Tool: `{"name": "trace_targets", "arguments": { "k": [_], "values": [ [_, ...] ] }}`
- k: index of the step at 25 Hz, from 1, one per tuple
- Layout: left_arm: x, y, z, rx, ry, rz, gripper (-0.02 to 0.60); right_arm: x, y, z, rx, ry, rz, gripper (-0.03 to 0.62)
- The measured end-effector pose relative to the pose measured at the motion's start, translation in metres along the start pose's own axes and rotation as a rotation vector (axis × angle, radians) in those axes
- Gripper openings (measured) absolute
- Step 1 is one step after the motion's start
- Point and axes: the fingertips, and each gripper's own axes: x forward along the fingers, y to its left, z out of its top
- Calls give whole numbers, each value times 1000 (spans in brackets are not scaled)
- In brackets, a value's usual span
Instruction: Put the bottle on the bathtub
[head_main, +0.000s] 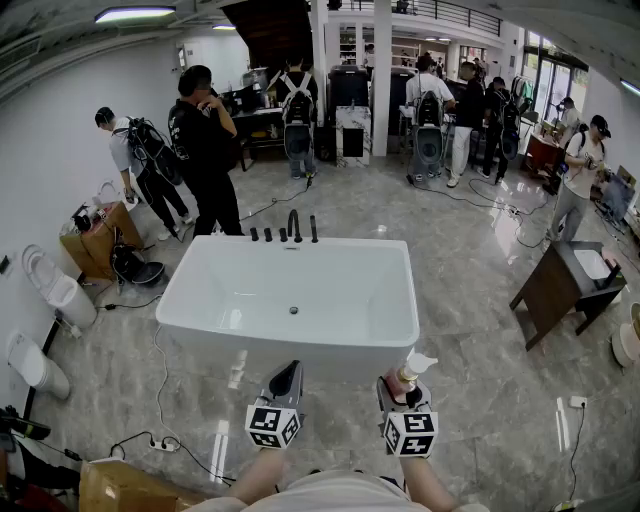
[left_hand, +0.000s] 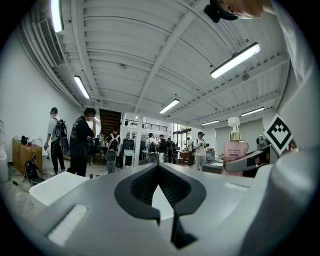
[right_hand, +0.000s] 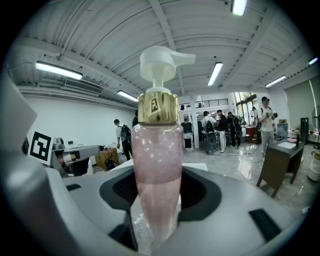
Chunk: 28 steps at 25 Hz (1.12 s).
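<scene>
Handling (judged). Bottle (right_hand: 155, 165): looks like rigid clear plastic, roughly half filled with pink liquid, so moderate weight that sits low. The empty upper part and the pump head (right_hand: 162, 61) make it tall for its base, so it is likely to tip if set down crooked. The wall looks smooth and glossy; expect slip under a light squeeze. The best hold is on the straight body below the gold collar (right_hand: 157, 106). Avoid the pump, which would probably give or turn.

Appearance. Slim cylinder, translucent pink with fine glitter, liquid line about mid-body. Gold band with a dark emblem. White pump, spout toward the right of the frame in the right gripper view. Bottle upright.

Gripper state. Right hand-held gripper (head_main: 404, 398): jaws closed on the lower body of the bottle, one on each side, with the bottle rising from between them. Left hand-held gripper (head_main: 284, 386): jaws together at the tips, nothing between them.

Position. In the head view the bottle is at lower centre-right, held in the air over the marble floor (head_main: 480, 330). It is just short of the near rim of the white bathtub (head_main: 300, 335), which fills the centre of the frame. A black tap set (head_main: 292, 226) stands at the far rim. People stand well beyond, in the upper part of the frame.

Status (judged). Bottle in carry, placement not yet made. The near rim reads as a flat ledge, apparently wide enough for the base but narrow.
</scene>
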Motion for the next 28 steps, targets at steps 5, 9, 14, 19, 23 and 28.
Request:
{"name": "trace_targets", "arguments": {
  "k": [5,9,14,19,23,28],
  "values": [
    [5,-1,-2,2,3,-3,8,2,-4,-1,-11,1,-7,216],
    [6,-3,-3,3,3,-10,8,2,-5,-1,-6,-3,-10,216],
    [3,0,-2,3,4,-14,8,-2,-1,4,-34,-21,-41,218],
    [-2,5,-4,2,6,-16,8,-1,5,4,-30,-22,-44,218],
    [-5,9,-3,1,3,-24,8,0,9,4,-34,-20,-51,218],
    [-11,20,-3,4,7,-35,8,1,23,7,-29,-28,-66,218]
  ]
}}
